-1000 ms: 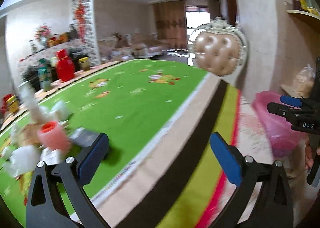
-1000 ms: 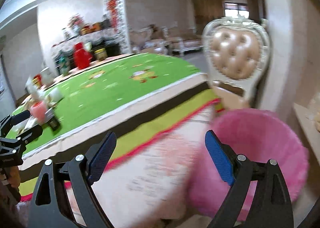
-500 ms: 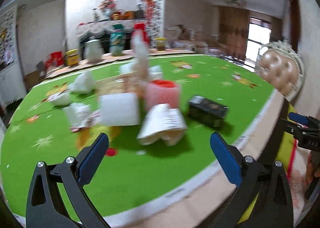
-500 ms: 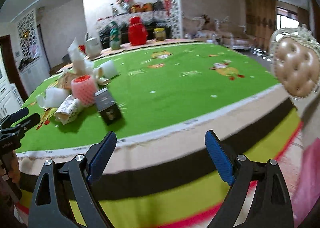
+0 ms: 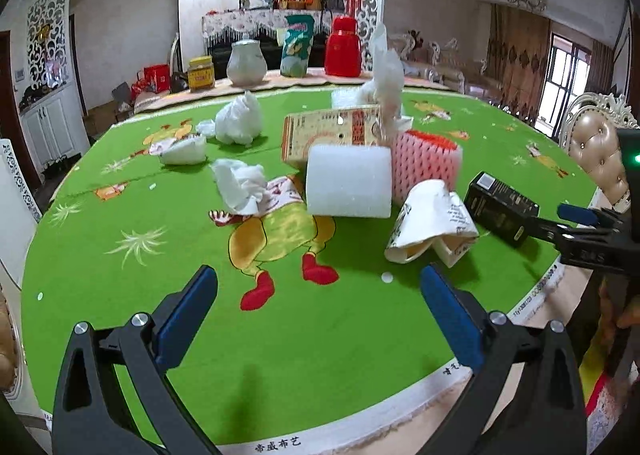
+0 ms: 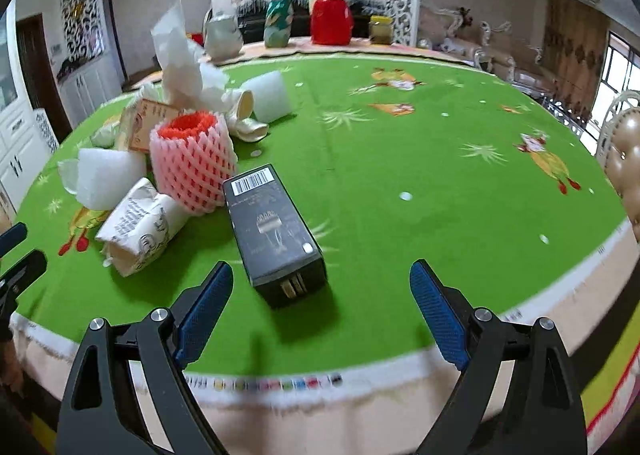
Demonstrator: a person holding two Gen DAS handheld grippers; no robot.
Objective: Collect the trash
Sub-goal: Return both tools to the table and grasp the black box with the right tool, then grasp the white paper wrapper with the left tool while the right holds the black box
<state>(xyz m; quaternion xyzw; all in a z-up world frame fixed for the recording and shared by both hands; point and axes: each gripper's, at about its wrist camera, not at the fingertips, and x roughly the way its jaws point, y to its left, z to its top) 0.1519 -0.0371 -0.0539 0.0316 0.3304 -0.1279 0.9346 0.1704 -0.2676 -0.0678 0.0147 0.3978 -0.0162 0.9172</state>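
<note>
Left gripper (image 5: 318, 305) jaws wide apart, nothing inside. Right gripper (image 6: 321, 295) jaws wide apart too, black box (image 6: 274, 239) at frame middle, just above.

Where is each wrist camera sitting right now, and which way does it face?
Left wrist: over the near table edge, facing the trash pile around the white foam roll; its own open left gripper shows, with the right gripper at the right edge.
Right wrist: lower, at the table edge, facing the black box; its open right gripper shows, with the other gripper's fingertips at the left edge.
Shared: black box, pink foam net, crumpled paper cup, green tablecloth.
</note>
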